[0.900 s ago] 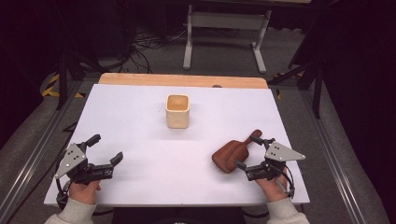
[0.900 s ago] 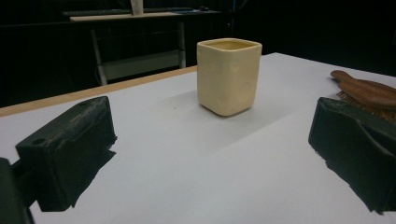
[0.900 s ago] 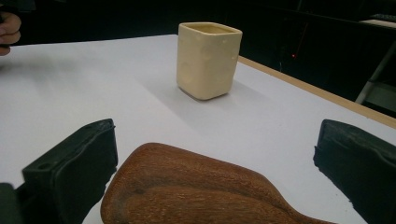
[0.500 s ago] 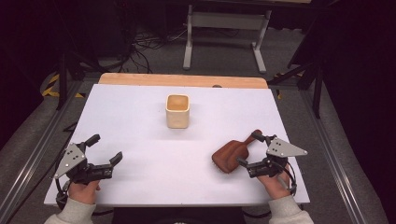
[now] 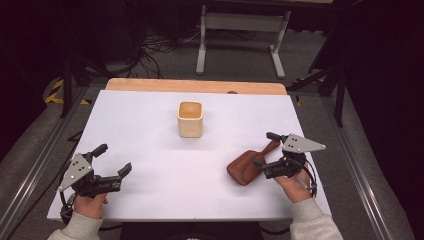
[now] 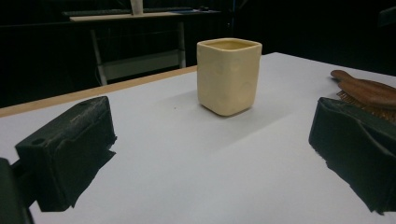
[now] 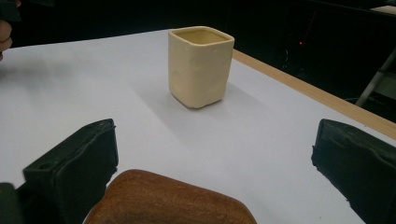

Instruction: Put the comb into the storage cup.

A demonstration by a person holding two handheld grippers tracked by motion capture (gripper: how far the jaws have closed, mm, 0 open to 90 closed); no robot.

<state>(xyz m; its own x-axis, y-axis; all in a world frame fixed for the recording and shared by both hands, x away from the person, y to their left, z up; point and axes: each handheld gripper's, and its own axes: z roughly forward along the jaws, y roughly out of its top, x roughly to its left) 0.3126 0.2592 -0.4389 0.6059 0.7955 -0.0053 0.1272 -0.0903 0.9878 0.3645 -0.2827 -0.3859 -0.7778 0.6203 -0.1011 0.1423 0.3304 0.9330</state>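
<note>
A cream square cup (image 5: 190, 119) stands upright at the table's middle, towards the far side, also seen in the left gripper view (image 6: 229, 74) and the right gripper view (image 7: 201, 65). A brown wooden hairbrush (image 5: 246, 168) lies back-up near the front right, its handle pointing away to the right. My right gripper (image 5: 263, 149) is open, its jaws either side of the handle; the brush's head (image 7: 168, 200) lies between the jaws, low in the right gripper view. My left gripper (image 5: 114, 158) is open over bare table at the front left, holding nothing. The brush (image 6: 369, 91) lies beyond its right jaw.
The white tabletop (image 5: 150, 145) has a wooden strip (image 5: 195, 86) along its far edge. Beyond it stand a metal frame (image 5: 240, 22) and floor cables. Metal rails run down both sides of the table.
The right gripper has shifted slightly towards the far side over the brush handle. The left gripper, cup and brush have stayed put.
</note>
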